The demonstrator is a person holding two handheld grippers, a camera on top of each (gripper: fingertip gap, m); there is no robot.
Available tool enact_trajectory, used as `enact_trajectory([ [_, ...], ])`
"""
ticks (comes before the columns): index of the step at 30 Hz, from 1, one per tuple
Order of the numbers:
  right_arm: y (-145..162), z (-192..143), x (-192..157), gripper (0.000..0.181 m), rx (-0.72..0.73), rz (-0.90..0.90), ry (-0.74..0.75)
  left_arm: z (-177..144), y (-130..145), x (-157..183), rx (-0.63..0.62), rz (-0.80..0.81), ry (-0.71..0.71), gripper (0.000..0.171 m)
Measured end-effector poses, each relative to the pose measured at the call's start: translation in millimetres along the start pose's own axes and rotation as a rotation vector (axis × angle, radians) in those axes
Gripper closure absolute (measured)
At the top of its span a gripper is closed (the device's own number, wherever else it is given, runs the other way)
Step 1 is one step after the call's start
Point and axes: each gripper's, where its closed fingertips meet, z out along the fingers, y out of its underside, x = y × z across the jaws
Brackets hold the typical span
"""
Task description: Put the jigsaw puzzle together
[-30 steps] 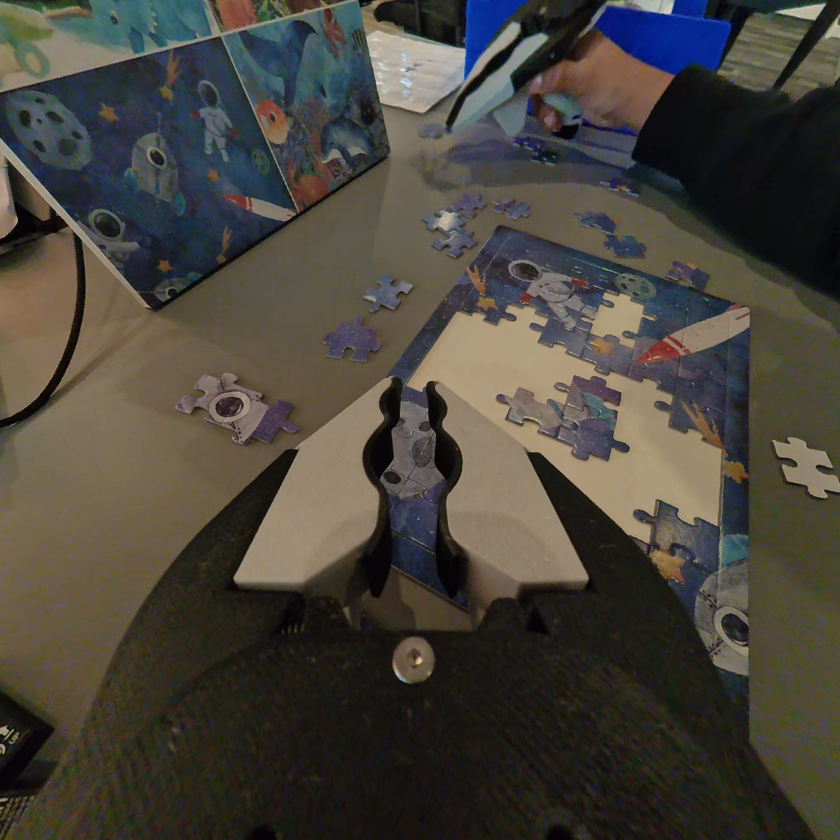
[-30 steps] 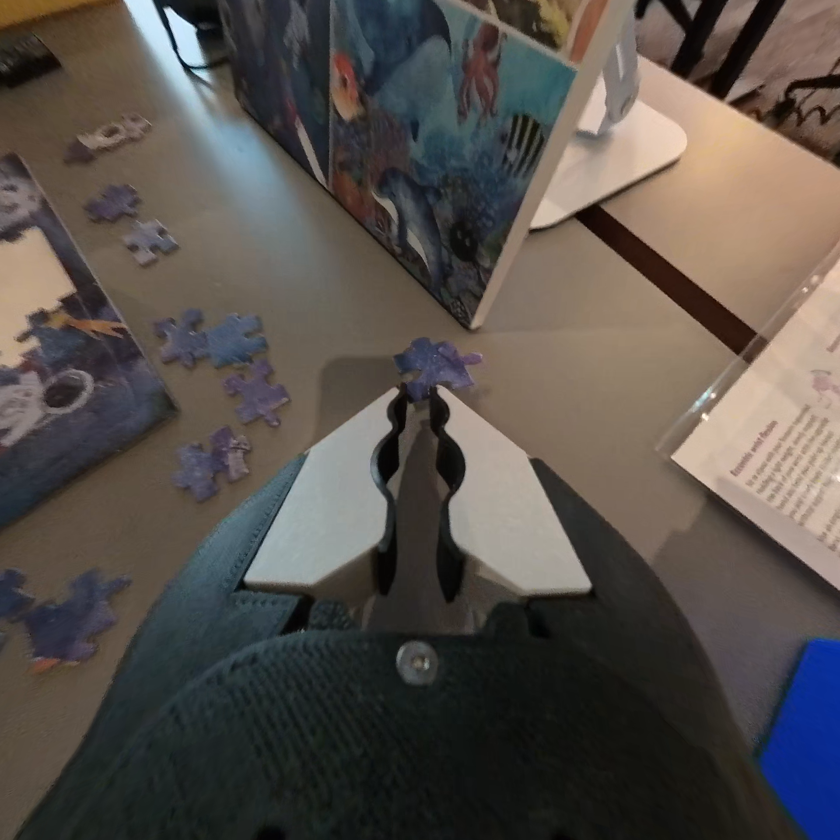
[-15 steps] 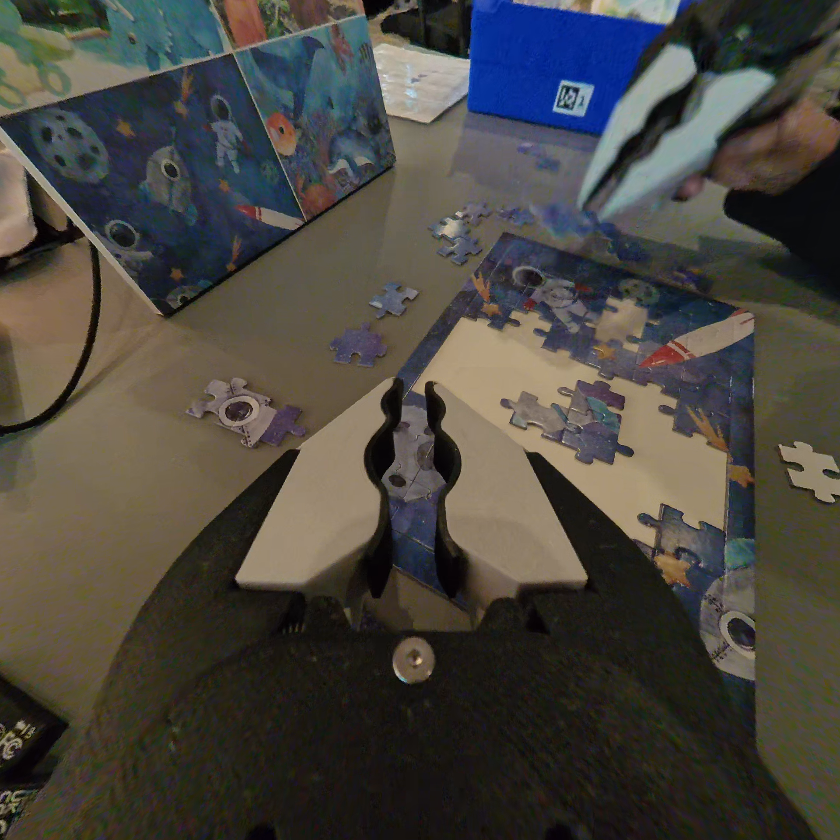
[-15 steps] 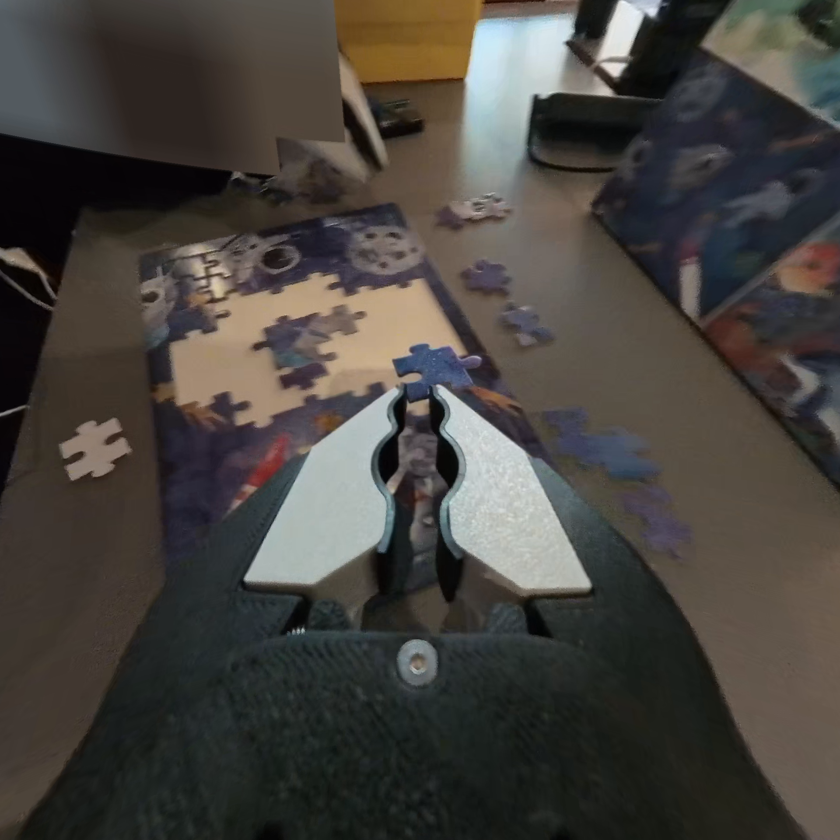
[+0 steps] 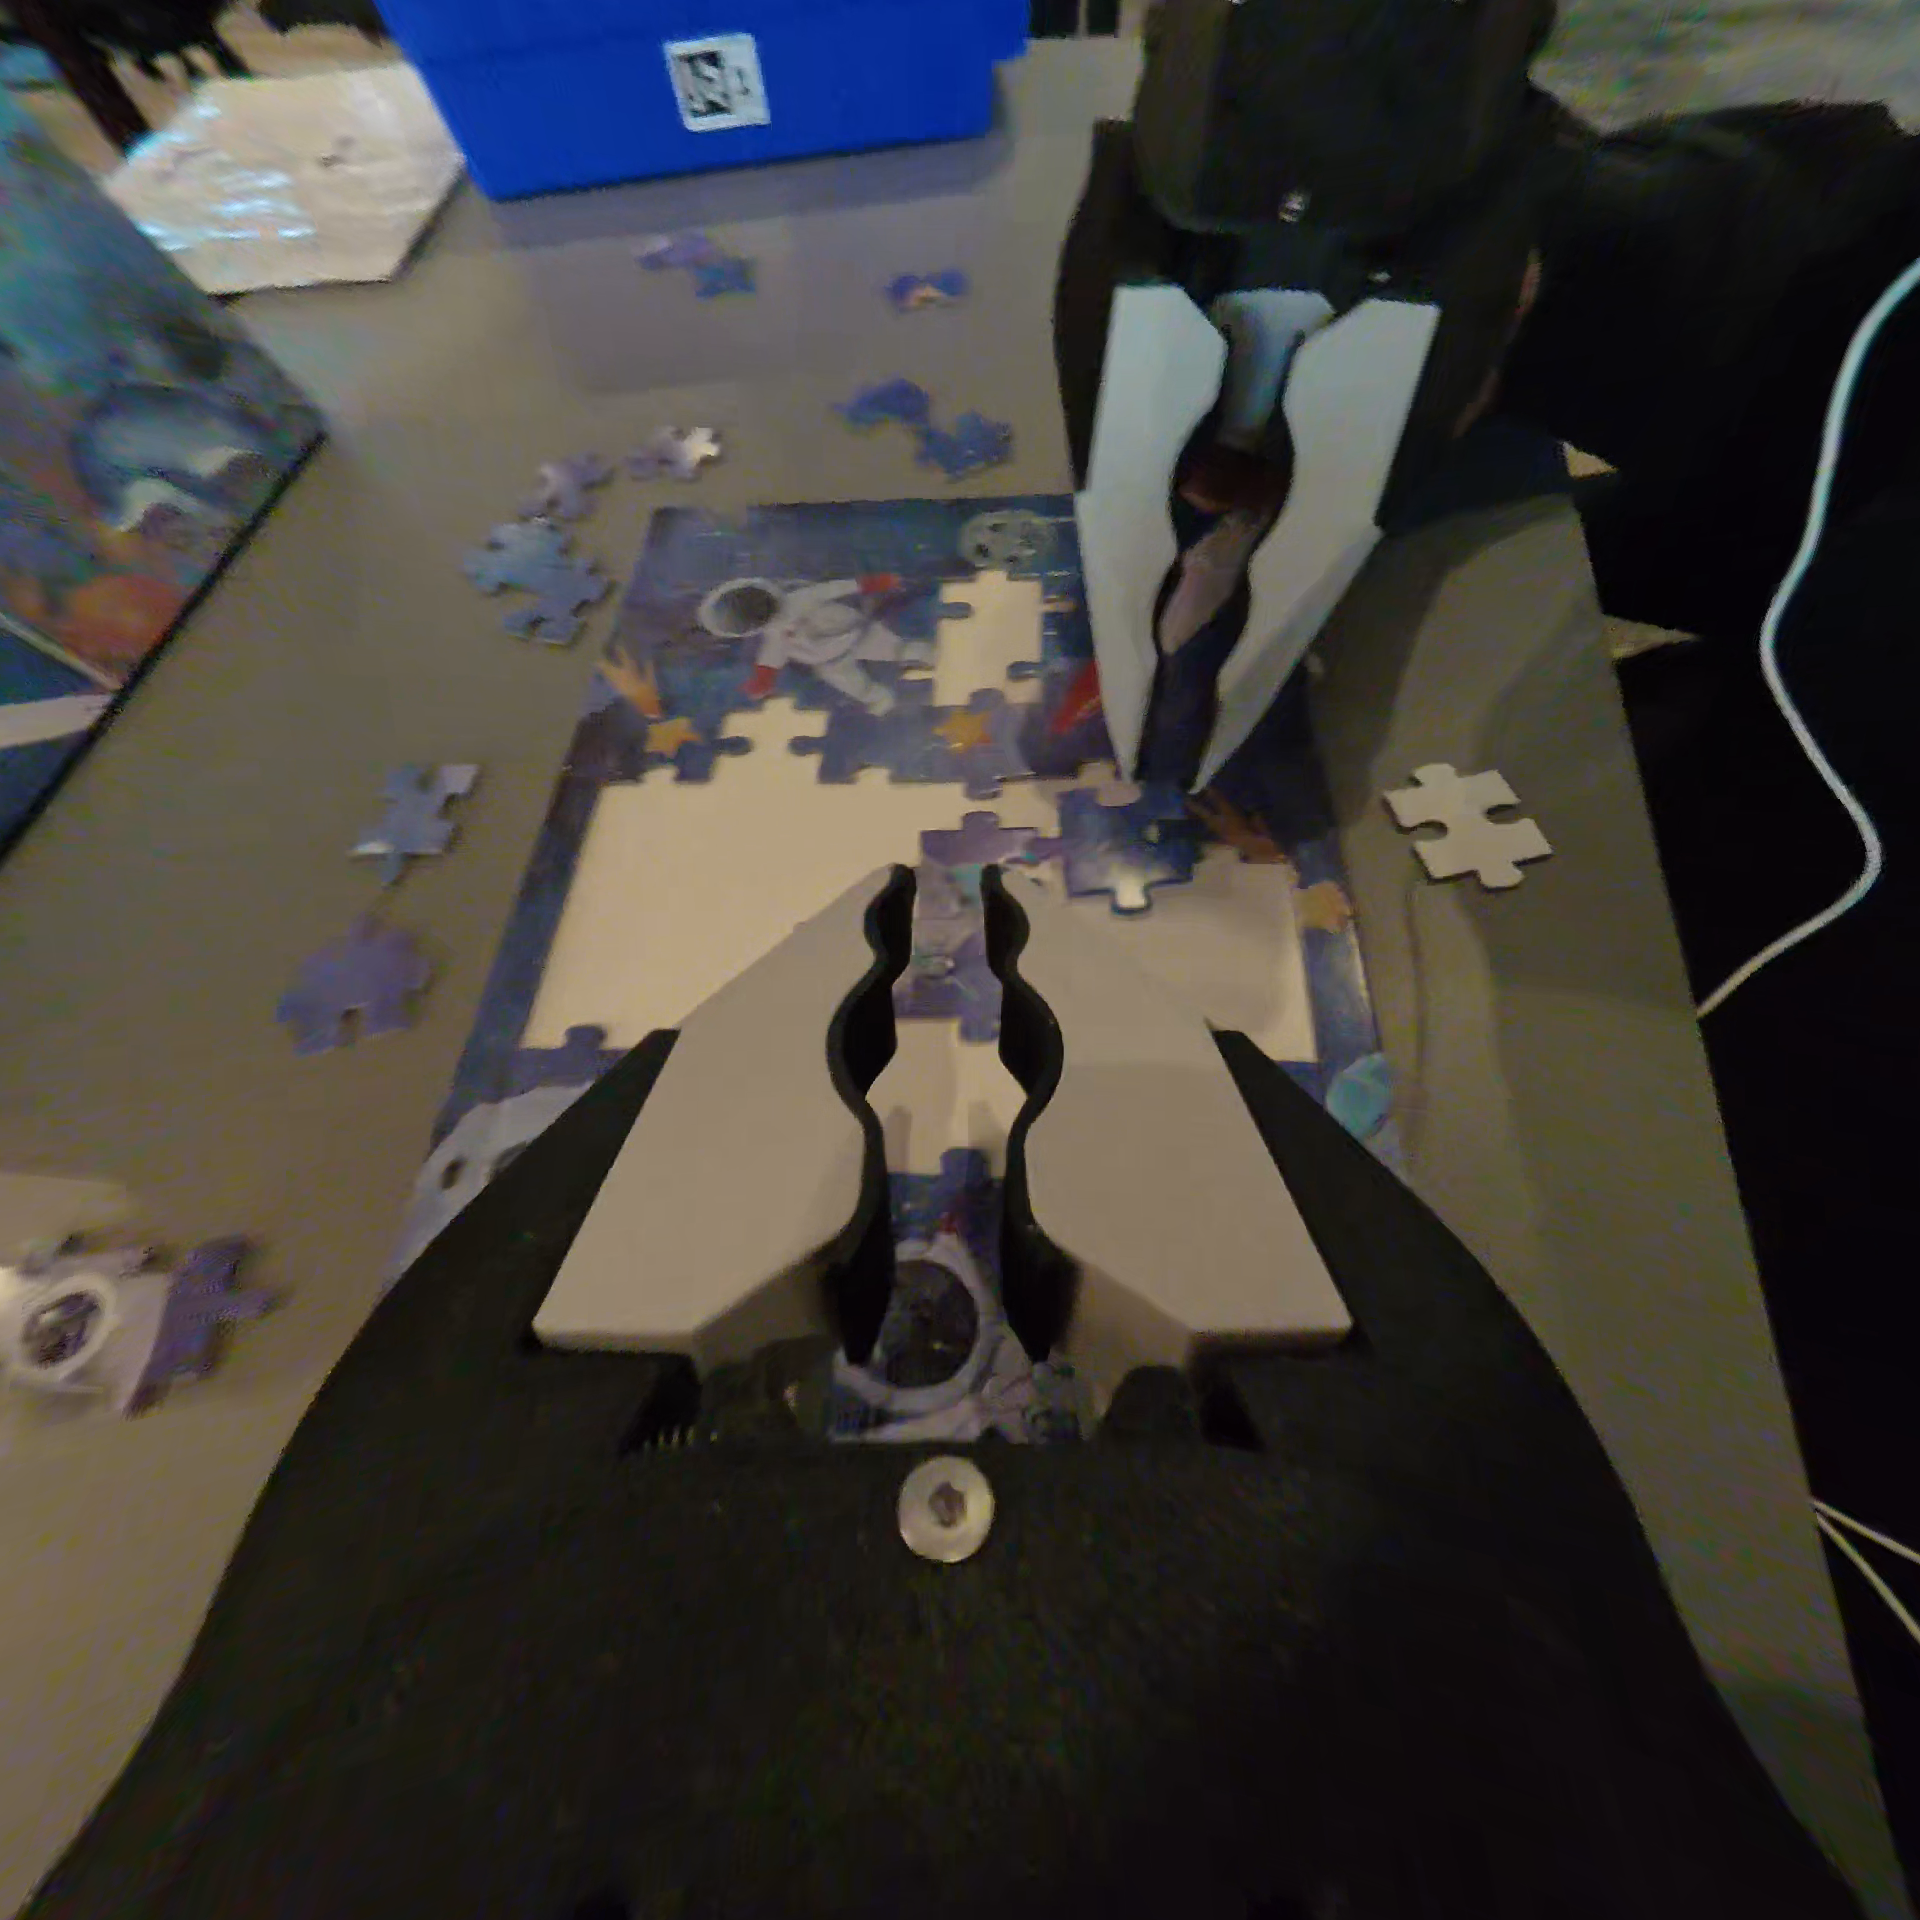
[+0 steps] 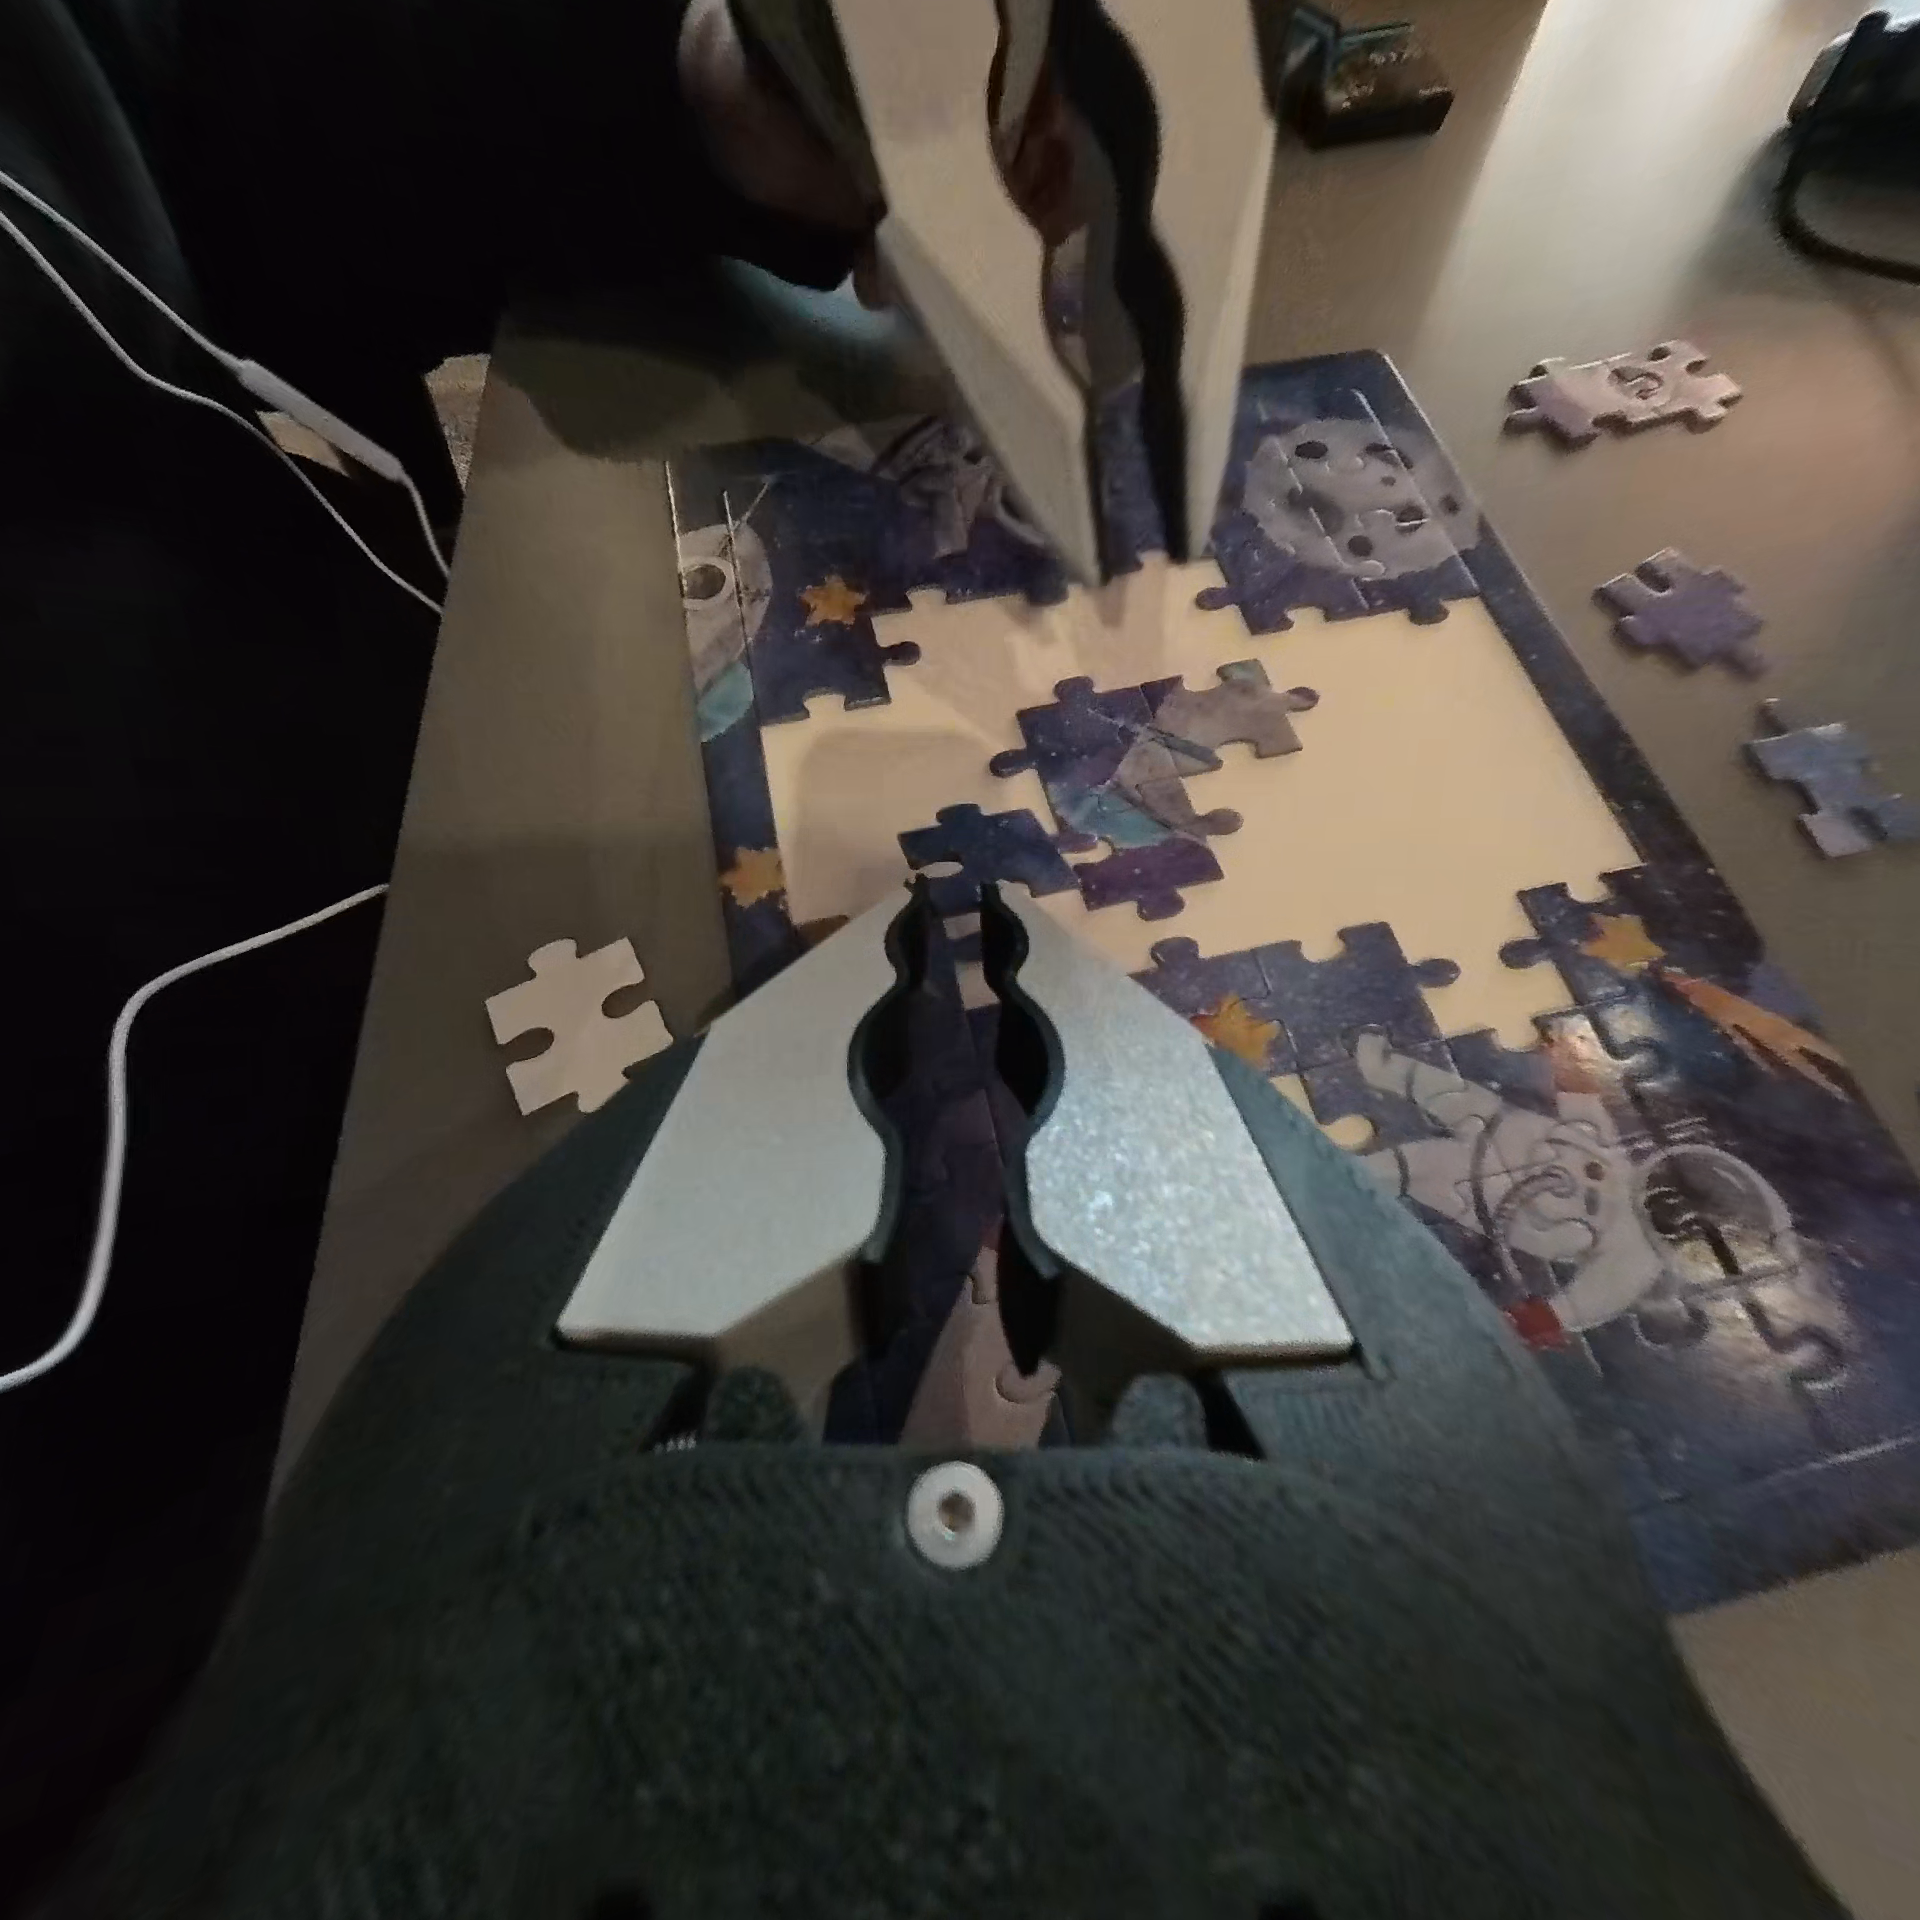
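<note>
The space-themed puzzle board (image 5: 727,883) lies flat on the grey table, its border filled and its white middle (image 6: 1403,748) mostly bare. A small cluster of joined pieces (image 6: 1143,748) sits in that bare middle. My right gripper (image 6: 954,902) is shut on a dark blue piece (image 6: 977,847) and holds it down at the board, against the cluster's near-left side. In the left wrist view the right gripper (image 5: 1174,774) points steeply down with the dark blue piece (image 5: 1127,842) at its tips. My left gripper (image 5: 943,881) is shut and empty, low over the board's near end, and in the right wrist view (image 6: 1132,561) its tips are near the bare middle's edge.
Loose blue pieces (image 5: 358,982) lie left of the board and beyond it (image 5: 925,426). A white face-down piece (image 5: 1470,826) lies right of it near the table edge. A joined astronaut fragment (image 5: 104,1320), a picture box (image 5: 104,468), a blue bin (image 5: 707,83) and a white cable (image 5: 1818,623) surround the area. About 7 cm separates my left fingertips from my right. To the joined astronaut fragment (image 5: 104,1320): left tips about 20 cm, right tips about 25 cm. It turns up in the right wrist view (image 6: 1608,389) as well.
My right gripper carried the dark blue piece from beside the picture box over to the board and lowered it next to the middle cluster. My left gripper moved further over the board.
</note>
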Motion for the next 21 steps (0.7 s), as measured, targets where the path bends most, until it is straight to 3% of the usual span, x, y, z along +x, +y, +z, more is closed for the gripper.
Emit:
enact_trajectory([
  [7,2,2,4,0.172,-0.020,0.021,0.009,19,31,-1,-0.200,0.094,-0.065,0.168],
  [21,7,6,5,0.171,-0.055,0.020,0.007,20,37,-4,-0.227,0.082,-0.070,0.169],
])
